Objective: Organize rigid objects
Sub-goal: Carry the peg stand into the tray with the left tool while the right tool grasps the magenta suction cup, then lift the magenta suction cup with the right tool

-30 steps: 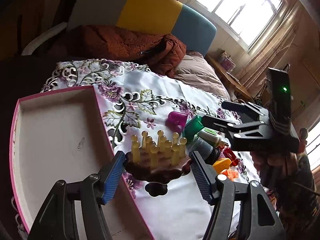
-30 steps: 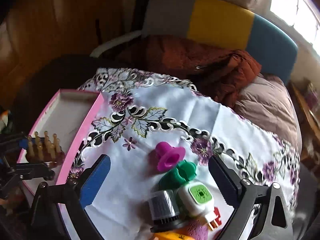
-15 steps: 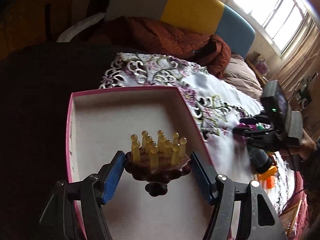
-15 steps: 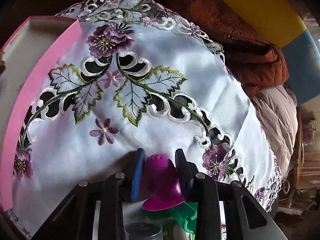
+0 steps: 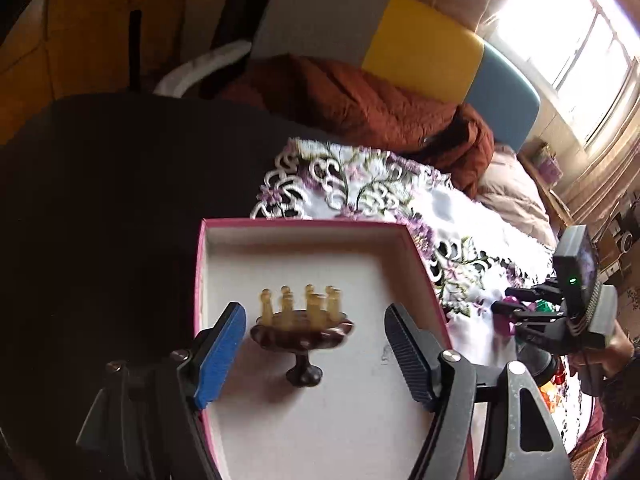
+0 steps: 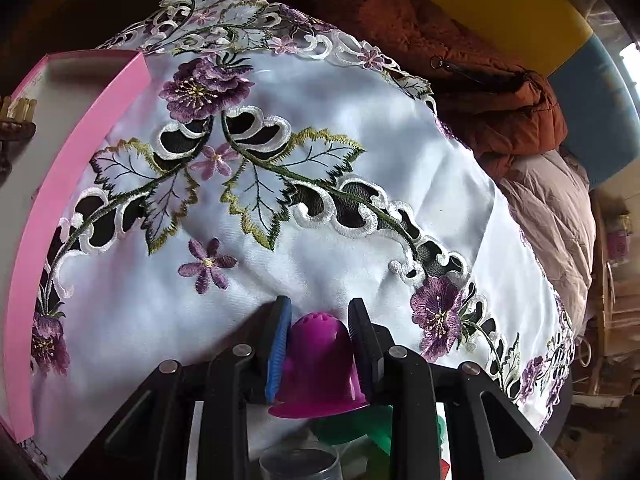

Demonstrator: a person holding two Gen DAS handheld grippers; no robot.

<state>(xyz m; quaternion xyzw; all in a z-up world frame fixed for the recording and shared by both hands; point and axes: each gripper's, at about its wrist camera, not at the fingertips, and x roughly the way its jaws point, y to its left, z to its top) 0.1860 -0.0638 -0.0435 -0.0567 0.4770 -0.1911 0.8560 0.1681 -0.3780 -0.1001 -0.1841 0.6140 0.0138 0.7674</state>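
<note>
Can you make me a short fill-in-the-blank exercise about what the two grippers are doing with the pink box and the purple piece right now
1. The brown massager with yellow pegs sits between the fingers of the ____ gripper.
2. That gripper's jaws stand ____, clear of the massager.
3. The right gripper is shut on a ____ bell-shaped piece.
4. The massager is over the white floor of the ____ box.

Missing words: left; open; purple; pink

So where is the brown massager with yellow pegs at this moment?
In the left wrist view the brown massager is inside the pink box, between the open left tool's fingers.
</note>
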